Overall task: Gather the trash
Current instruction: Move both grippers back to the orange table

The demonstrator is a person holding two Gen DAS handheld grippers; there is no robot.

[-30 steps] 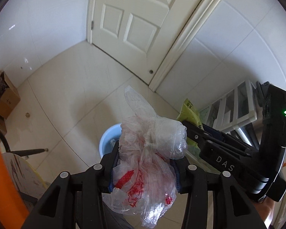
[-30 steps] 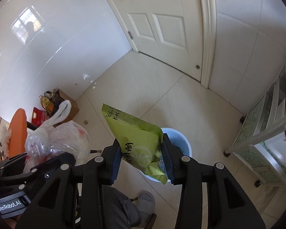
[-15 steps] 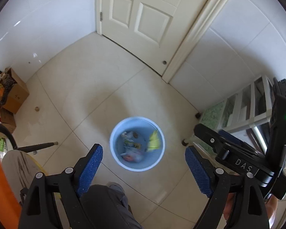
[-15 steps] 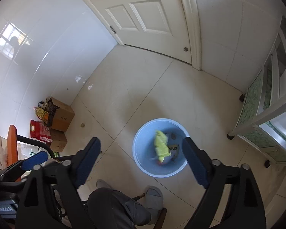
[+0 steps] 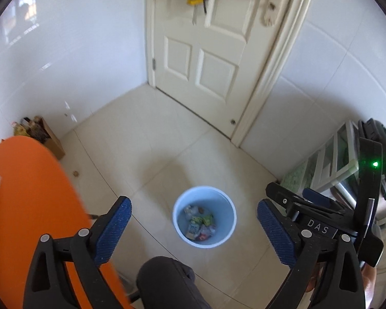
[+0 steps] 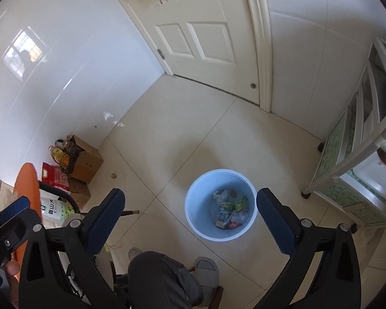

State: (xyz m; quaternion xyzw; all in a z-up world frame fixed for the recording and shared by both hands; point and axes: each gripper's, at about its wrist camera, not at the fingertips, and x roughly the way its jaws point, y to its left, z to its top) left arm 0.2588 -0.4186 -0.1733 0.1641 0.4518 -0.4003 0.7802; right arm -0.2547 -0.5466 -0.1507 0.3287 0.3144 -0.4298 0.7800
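Note:
A light blue bin (image 5: pixel 179 221) stands on the tiled floor below me, with several pieces of trash (image 5: pixel 200 226) inside: a clear plastic bag, a green packet and small cartons. It also shows in the right wrist view (image 6: pixel 193 216) with the trash (image 6: pixel 230 212) at its bottom. My left gripper (image 5: pixel 194 228) is open and empty, high above the bin. My right gripper (image 6: pixel 190 219) is open and empty, also above the bin. The right gripper's body (image 5: pixel 321 221) shows at the right of the left wrist view.
An orange tabletop (image 5: pixel 31 206) lies at the left. Cardboard boxes and bags (image 6: pixel 74 164) stand by the left wall. A white shelf rack (image 6: pixel 360 159) stands at the right. A white door (image 5: pixel 208 51) is ahead. The person's knee (image 6: pixel 162 278) is below.
Both grippers opened and let go of the plastic bag and the green packet, which dropped into the bin. Both grippers have since risen and pulled back from it.

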